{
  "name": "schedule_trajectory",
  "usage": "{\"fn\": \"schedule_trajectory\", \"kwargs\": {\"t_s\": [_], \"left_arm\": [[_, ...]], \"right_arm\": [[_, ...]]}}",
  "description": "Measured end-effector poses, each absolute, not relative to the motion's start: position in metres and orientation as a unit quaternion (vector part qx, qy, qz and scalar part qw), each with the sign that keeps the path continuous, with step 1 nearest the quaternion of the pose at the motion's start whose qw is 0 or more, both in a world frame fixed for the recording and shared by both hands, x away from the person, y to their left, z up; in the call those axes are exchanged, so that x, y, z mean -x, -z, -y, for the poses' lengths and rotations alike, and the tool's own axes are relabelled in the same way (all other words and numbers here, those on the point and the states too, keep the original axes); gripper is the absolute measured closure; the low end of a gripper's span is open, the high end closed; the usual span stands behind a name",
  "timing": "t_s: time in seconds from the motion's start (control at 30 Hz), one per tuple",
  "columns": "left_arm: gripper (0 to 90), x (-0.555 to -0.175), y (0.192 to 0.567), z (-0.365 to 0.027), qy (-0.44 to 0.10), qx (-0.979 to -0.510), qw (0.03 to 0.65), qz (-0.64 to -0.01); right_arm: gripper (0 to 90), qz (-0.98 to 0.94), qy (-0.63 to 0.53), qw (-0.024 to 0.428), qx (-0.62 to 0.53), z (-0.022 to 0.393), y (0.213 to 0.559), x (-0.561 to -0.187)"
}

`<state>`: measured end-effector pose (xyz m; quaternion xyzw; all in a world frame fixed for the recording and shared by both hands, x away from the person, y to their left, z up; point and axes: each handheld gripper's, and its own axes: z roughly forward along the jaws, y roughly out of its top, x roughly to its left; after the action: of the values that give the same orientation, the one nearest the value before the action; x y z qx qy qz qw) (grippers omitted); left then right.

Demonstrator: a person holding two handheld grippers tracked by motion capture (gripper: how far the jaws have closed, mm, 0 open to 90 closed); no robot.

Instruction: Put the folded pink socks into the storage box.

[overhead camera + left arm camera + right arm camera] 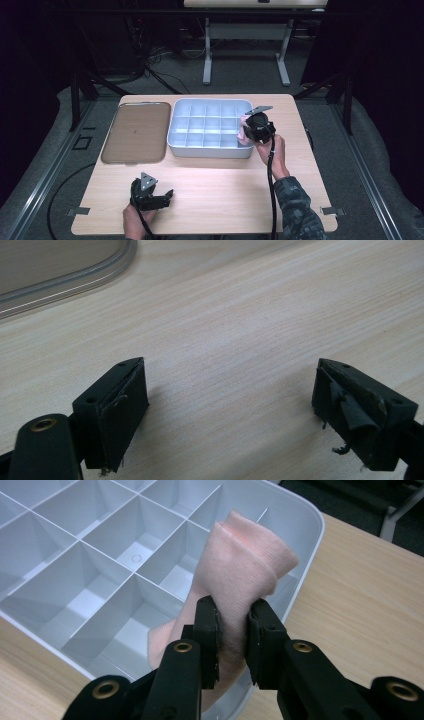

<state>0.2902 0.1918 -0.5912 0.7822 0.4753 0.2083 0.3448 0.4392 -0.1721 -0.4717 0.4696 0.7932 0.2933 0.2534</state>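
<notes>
A pale grey compartment box [210, 150] stands at the middle back of the wooden table. My right gripper [245, 131] hovers over its right end, shut on a folded pink cloth [243, 131]. In the right gripper view the pink cloth [245, 570] bulges above my right gripper [232, 625] and hangs over the box's [310, 525] rightmost compartments. Near the table's front left, my left gripper [167, 196] rests low and open. The left gripper view shows my left gripper [230, 405] with bare wood between its fingers.
A flat brown tray [136, 132] lies left of the box; its rim [75, 280] curves across the top left of the left gripper view. Bare wood spreads over the table's front half. Another table's legs [207, 55] stand behind.
</notes>
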Motion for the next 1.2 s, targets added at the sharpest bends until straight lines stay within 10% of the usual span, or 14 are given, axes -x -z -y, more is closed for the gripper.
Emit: {"fn": "schedule_trajectory", "kwargs": {"t_s": [1.2], "left_arm": [[14.6, -0.29, 0.591, -0.192, -0.209, -0.782, 0.345, -0.475]], "right_arm": [[70.0, -0.817, -0.259, 0.224, -0.463, 0.173, 0.496, -0.443]]}}
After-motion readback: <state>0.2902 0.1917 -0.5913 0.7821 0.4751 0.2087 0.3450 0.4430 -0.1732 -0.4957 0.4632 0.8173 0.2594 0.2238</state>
